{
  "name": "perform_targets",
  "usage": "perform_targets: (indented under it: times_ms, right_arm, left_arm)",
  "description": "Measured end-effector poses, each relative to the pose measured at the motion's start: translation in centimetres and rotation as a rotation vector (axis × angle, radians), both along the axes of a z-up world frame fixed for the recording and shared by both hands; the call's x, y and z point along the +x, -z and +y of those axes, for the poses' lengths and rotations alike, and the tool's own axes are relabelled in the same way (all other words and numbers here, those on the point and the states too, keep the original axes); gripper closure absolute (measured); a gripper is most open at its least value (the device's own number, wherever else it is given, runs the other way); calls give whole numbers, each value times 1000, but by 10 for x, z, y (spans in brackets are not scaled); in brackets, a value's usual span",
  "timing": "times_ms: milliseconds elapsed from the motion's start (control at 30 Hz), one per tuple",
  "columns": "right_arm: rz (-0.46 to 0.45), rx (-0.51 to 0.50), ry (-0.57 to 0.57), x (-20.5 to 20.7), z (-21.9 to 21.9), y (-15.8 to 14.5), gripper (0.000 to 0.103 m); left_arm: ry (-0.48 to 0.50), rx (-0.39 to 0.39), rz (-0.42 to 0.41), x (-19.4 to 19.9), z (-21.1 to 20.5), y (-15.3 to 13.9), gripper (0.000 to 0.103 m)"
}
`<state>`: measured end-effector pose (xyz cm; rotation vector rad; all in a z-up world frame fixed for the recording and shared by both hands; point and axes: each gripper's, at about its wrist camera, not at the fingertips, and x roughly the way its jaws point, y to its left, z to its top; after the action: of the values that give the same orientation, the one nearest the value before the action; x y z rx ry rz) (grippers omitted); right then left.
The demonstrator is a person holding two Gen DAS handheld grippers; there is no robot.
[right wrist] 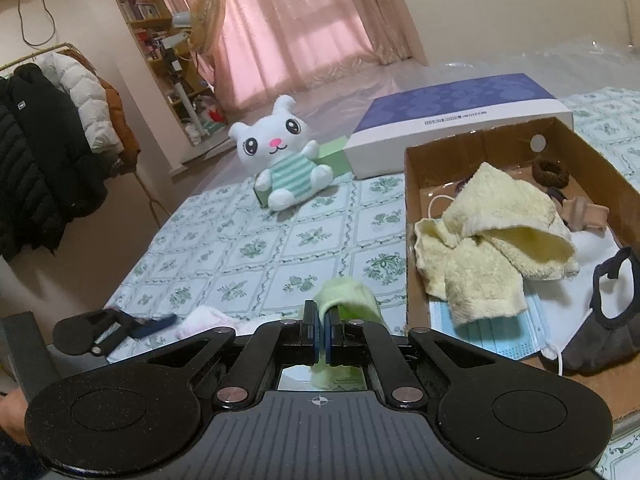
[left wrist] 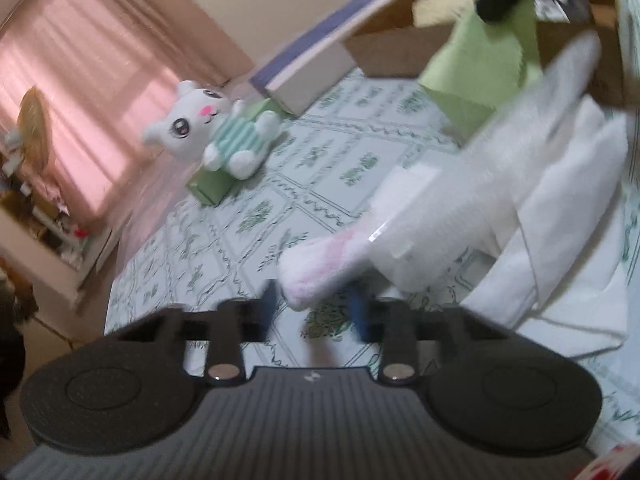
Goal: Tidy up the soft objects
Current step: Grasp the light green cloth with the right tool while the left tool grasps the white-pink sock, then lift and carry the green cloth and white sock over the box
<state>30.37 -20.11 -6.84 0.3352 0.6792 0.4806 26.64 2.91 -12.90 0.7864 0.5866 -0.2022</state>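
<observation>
Ahead and to the right of the right hand-held gripper [right wrist: 321, 330], the cardboard box [right wrist: 412, 208] already holds a cream towel [right wrist: 492, 236], face masks [right wrist: 508, 344] and hair ties: sorting looks partly done. Further ahead, the white plush toy [right wrist: 286, 160] sits outside the box on the patterned table [right wrist: 256, 248]. The right hand-held gripper is pressed together, pinching a green cloth [right wrist: 348, 294], not yet boxed. The left hand-held gripper [left wrist: 314, 312] stands partly spread; a pink-white sock [left wrist: 320, 264] lies between its fingers, though blur hides any contact. Several items remain.
</observation>
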Motion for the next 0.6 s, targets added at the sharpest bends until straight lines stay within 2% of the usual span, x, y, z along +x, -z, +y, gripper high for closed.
perform_targets:
  times_ms: [33,167,400,600]
  right_arm:
    - [1,-1,2,0,-1,1,100]
    - [2,-3,10,-1,-4,1,100]
    - [-6,7,30,-5,-9,-2,100]
    - [-37,14,34,-13,-14,-14,100]
  left_arm:
    - [8,7,-6,0,-1,2,84]
    - [34,25,-21,-3,1,5,88]
    - [-79,-153,-7,-7,23,-21,88]
    - [-141,-267,-15,-15,34,-57,88]
